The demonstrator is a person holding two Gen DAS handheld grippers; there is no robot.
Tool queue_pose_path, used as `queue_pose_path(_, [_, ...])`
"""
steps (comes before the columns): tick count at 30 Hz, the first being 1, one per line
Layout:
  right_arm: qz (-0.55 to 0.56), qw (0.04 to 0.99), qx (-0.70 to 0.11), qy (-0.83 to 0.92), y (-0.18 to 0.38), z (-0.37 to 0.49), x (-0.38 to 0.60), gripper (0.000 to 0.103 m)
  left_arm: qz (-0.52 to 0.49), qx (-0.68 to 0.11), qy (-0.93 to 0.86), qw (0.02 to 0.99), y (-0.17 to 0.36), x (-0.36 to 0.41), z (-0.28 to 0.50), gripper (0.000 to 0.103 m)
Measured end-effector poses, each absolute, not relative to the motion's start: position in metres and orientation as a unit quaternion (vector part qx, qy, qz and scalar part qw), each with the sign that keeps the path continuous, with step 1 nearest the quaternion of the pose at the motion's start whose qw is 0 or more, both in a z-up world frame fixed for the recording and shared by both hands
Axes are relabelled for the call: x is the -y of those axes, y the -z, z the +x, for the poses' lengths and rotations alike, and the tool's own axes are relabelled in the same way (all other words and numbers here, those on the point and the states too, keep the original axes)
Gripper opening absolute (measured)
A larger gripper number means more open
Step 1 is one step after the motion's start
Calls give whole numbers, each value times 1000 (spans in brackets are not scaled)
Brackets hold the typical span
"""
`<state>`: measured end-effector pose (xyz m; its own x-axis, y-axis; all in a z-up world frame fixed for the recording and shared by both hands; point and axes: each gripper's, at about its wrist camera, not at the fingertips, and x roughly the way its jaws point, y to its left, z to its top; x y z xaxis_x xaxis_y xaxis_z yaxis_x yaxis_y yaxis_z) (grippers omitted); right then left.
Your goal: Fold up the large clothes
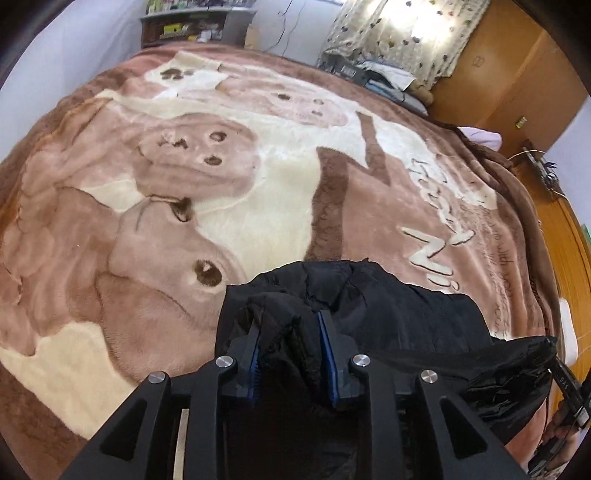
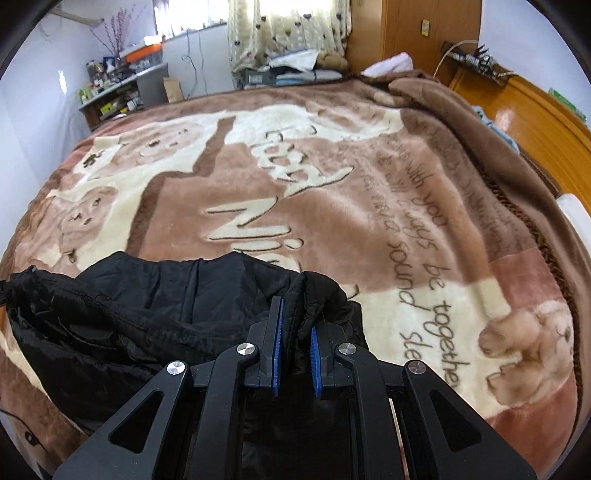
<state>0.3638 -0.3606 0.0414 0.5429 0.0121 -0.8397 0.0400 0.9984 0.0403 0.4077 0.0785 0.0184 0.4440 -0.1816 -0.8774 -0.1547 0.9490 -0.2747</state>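
Note:
A large black padded garment (image 1: 388,310) lies bunched at the near edge of a bed; it also shows in the right wrist view (image 2: 147,306). My left gripper (image 1: 290,332) is shut on a thick fold of the black garment at its left end, cloth bulging between the blue pads. My right gripper (image 2: 297,321) is shut on a fold at the garment's right end. The garment stretches between the two grippers and sags a little. The right gripper's body shows at the far right of the left wrist view (image 1: 567,384).
The bed is covered by a brown and cream plush blanket (image 1: 258,192) with bear pictures and lettering (image 2: 332,206). Cluttered shelves (image 2: 122,92) and a curtained window (image 2: 288,29) stand beyond the bed. A wooden wardrobe (image 1: 509,74) and wooden headboard (image 2: 546,122) are at the right.

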Motion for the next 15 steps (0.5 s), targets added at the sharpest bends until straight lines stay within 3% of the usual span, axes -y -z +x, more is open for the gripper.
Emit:
queue_pose_path(4, [51,863,-502,18,-32,387,366,13,-163,-520,0,838,-14,-82,422,36])
queue_pose_path(6, [69,858,-509,26,-31,394,370,16,-156,-504,-7,850,-19,-85,422,52])
queue_pose_path(10, [82,860,-502,35,-34,399,372,20,-175,-473,-13,863,-35,-104,417,54])
queue_pose_path(15, [90,874,-473,64,-43,398,376,34,-136,-434,-21,890,-59,-111,389,65])
